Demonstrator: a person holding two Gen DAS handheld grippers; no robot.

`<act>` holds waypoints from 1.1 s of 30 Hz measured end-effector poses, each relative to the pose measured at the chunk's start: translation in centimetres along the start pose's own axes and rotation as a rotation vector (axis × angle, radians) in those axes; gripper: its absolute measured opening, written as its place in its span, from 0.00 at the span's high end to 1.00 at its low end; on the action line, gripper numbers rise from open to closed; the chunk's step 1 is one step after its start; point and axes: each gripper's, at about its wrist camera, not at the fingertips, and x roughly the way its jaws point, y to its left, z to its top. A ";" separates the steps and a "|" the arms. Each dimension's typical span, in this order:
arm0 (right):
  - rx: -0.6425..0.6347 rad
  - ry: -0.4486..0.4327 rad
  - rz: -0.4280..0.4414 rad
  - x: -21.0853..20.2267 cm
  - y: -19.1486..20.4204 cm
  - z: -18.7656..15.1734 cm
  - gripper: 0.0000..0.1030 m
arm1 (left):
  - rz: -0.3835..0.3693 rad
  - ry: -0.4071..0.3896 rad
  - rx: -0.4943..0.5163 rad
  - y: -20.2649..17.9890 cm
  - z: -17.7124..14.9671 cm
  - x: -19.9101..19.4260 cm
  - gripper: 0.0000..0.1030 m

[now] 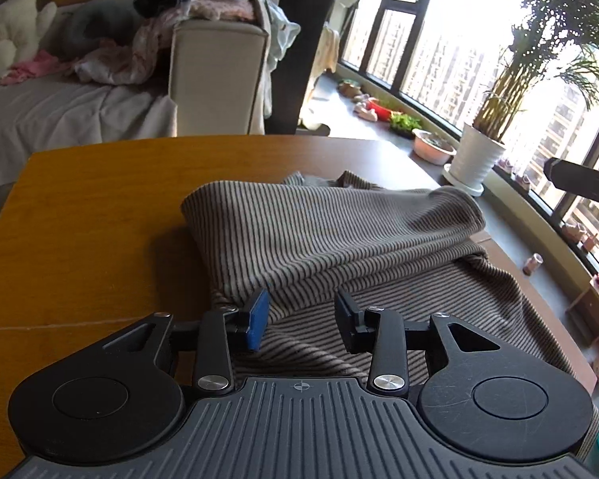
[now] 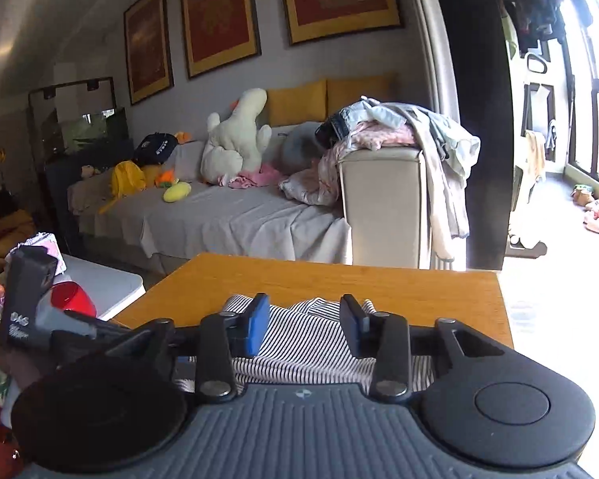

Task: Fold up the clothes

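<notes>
Striped garment [image 1: 339, 231] on wooden table [image 1: 100, 199], half folded, rolled edge running crosswise just ahead of left gripper [image 1: 301, 321], jaws parted and empty; right gripper [image 2: 305, 325] likewise spread, empty, over the same cloth's near hem.

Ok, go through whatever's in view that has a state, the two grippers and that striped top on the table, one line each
left gripper: open, holding nothing, over the cloth.
right gripper: open, holding nothing, over the cloth.
striped garment: partly folded, one layer doubled over another, lying on the wooden table, right part draped past the table edge.
clothes pile on sofa arm: heaped, unfolded.
</notes>
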 end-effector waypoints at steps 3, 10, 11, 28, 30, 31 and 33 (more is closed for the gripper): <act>-0.057 0.071 -0.045 5.5 -0.3 1.3 0.54 | 0.011 -0.020 0.004 -0.1 -0.2 -0.4 0.26; 0.132 0.273 -0.143 17.9 -6.0 0.6 0.52 | 0.047 -0.007 0.001 0.3 0.5 0.1 0.16; 0.141 0.286 -0.141 18.6 -6.1 0.1 0.54 | 0.045 -0.003 -0.006 0.4 0.6 0.2 0.15; 0.018 0.208 0.093 -1.0 2.5 -5.9 0.94 | -0.001 -0.233 -0.081 1.4 4.5 -6.5 0.02; 0.011 0.251 0.101 -2.2 3.7 -8.3 0.94 | -0.022 -0.247 -0.060 0.2 4.7 -6.8 0.02; 0.004 0.265 0.098 -2.5 4.2 -9.2 0.94 | -0.029 -0.248 -0.047 -0.3 4.6 -6.9 0.02; -0.004 0.267 0.092 -3.1 4.5 -10.0 0.94 | -0.037 -0.228 0.000 -1.7 4.1 -6.5 0.04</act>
